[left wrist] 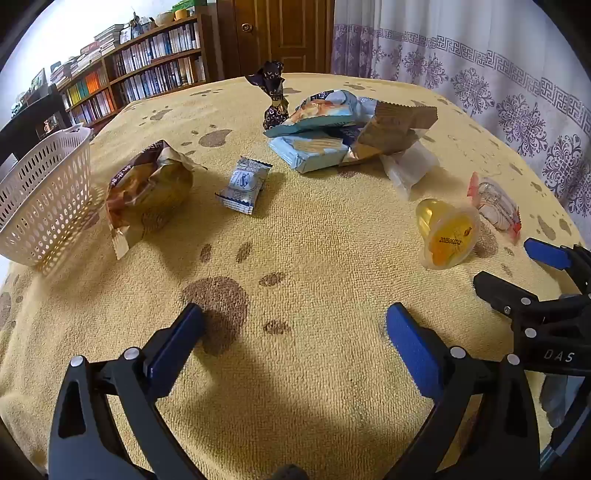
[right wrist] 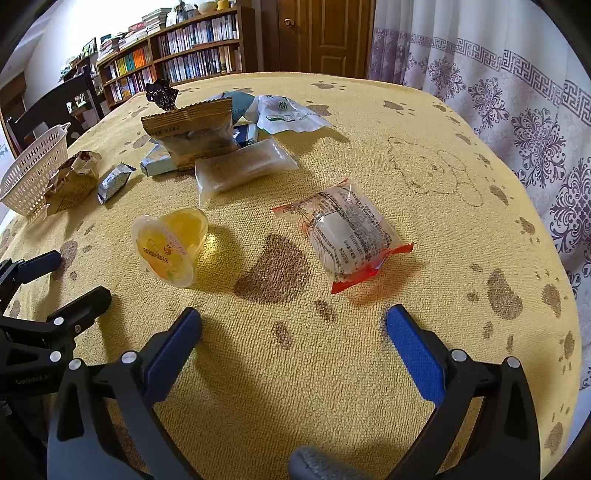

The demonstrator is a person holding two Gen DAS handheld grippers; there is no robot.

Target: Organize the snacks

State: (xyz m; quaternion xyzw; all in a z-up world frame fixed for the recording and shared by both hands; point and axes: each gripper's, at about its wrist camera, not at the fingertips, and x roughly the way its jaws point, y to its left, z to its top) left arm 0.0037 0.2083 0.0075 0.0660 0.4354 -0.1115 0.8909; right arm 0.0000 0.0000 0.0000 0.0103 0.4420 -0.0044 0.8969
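Snacks lie scattered on a yellow paw-print cloth. A white basket stands at the left, a brown bread packet beside it. A small blue-white packet lies mid-table. A heap of blue and brown packets sits farther back. A yellow jelly cup lies on its side. A clear red-edged packet lies just beyond my right gripper, which is open and empty. My left gripper is open over bare cloth.
The table drops off at the right toward a patterned curtain. A bookshelf and a wooden door stand behind. A dark twisted candy wrapper sticks up at the heap's back.
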